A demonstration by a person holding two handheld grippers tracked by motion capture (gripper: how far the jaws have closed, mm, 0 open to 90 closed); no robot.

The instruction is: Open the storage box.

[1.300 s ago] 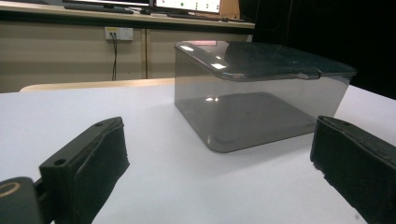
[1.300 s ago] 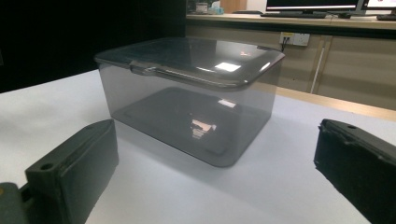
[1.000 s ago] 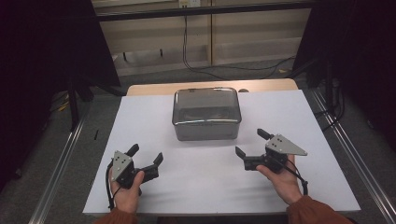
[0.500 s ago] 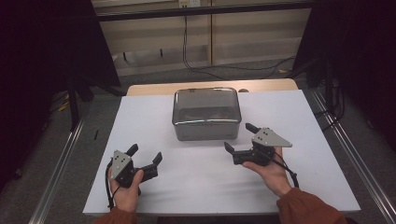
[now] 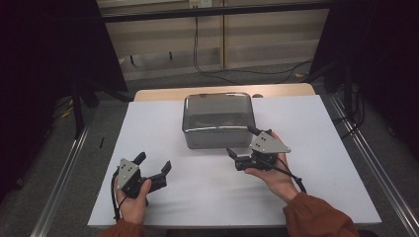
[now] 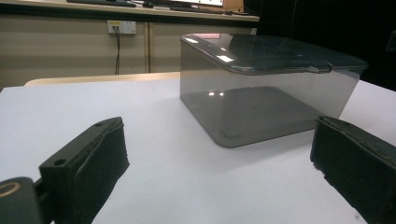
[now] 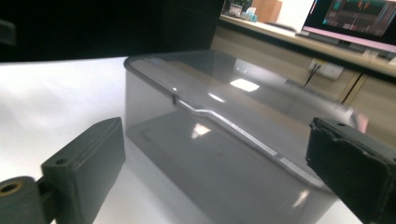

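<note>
Right gripper view: right gripper (image 7: 215, 168) spread wide, nothing between the jaws, aimed straight at the near right corner of a smoked translucent plastic box (image 7: 219, 154) and close to it. Seen from the high view, right gripper (image 5: 247, 145) just beside that corner, apparently not touching, carried by the right hand (image 5: 272, 170). Left gripper (image 5: 153, 168) also spread and empty, resting in the left hand (image 5: 131, 195) near the front left of the white tabletop (image 5: 316, 148), well apart from the box.

Likely risks, as a judgement only: smooth glossy walls and a rounded corner, so a pinch there could slip off; a push from 1 side alone could slide the light box across the slick sheet toward the far edge; a grab on the overhanging lid (image 6: 275, 53) rim could pop the lid loose or tip the box, with the left gripper too far off to steady it.

Box at the middle of the far edge, lid seated on top. Through the tinted walls, apparently empty; dark reflections leave that uncertain.
</note>
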